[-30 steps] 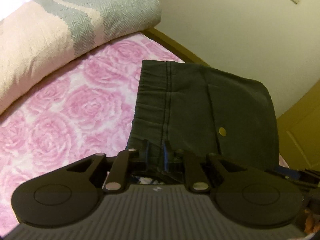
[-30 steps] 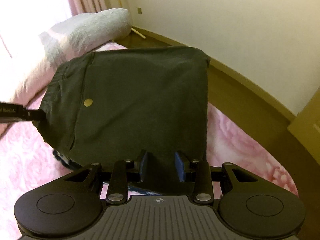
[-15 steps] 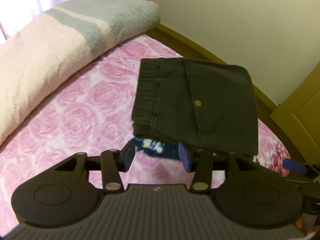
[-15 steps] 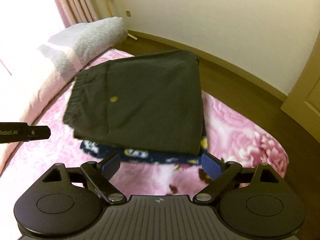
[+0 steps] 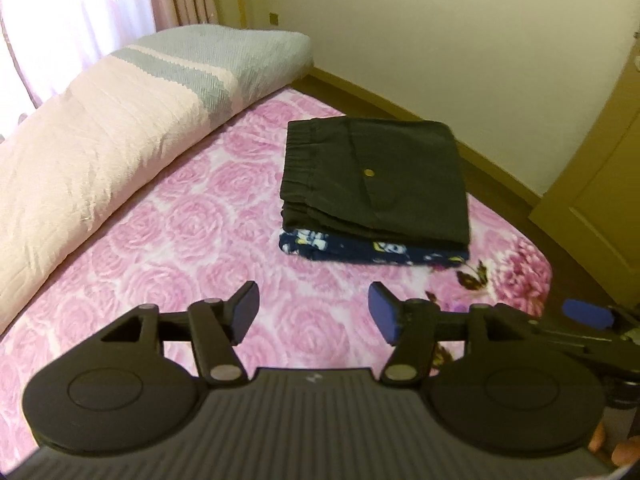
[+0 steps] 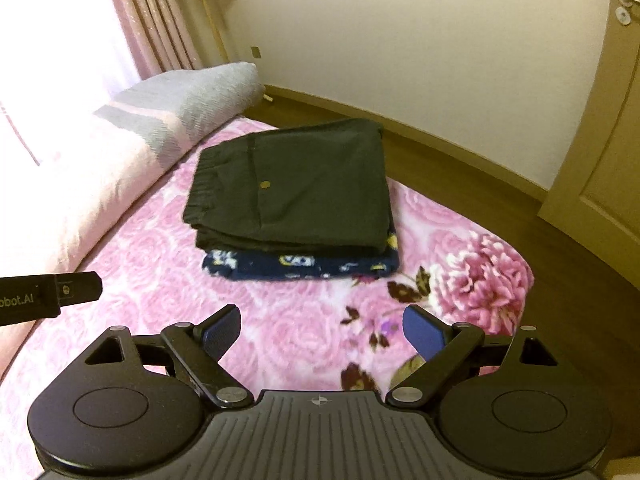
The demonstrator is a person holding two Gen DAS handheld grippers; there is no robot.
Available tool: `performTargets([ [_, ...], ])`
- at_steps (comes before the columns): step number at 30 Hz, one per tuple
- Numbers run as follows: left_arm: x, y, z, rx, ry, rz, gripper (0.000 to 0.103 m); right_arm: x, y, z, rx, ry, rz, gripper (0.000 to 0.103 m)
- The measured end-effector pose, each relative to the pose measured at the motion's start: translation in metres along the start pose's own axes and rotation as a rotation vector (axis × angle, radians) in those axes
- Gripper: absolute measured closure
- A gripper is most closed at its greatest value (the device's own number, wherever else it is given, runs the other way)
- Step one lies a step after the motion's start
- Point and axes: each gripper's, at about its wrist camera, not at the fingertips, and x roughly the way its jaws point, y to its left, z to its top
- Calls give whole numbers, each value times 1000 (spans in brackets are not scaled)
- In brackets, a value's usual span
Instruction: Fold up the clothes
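Both my hand-held grippers, left point(image 5: 312, 310) and right point(image 6: 320, 330), had risen off the dark folded trousers point(image 5: 374, 178) at twelve o'clock; left jaws were opening, right spread, both empty.

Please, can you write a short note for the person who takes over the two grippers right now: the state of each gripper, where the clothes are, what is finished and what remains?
Left gripper: jaws opening, nothing between them, above the pink floral bedspread.
Right gripper: open wide, empty, also above the bedspread.
Clothes: the folded dark trousers lie on top of a folded navy patterned garment, near the bed's far corner. Neither gripper touches the stack.
Done: the trousers are folded and stacked.
Left: no unfolded clothing shows in either view; look around the bed for more. A rolled blanket lies along the window side.
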Motion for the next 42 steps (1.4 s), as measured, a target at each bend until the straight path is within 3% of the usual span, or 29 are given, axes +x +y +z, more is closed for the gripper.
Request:
performTargets([
  [4,-27,-5,-18,12,-11,-17,46,-31,7,-15,-9,-24,8,12],
  [7,-48,-7,-32,18,-25,-33,36,-54,11,-26,-1,-48,14,12],
  [14,-100,-4,-67,60,-87,-49,35,-101,19,-53,22,-88,4,12],
  [23,-147,12,-112,55,-103,-107,35,-153,43,-89,36,-99,21,12],
  [33,-156,18,-139,57,-81,-138,36,-173,57,-104,30,-59,9,12],
  [42,-133,17,-138,34,-37,-150,36,-153,56,-111,-1,5,-2,12],
])
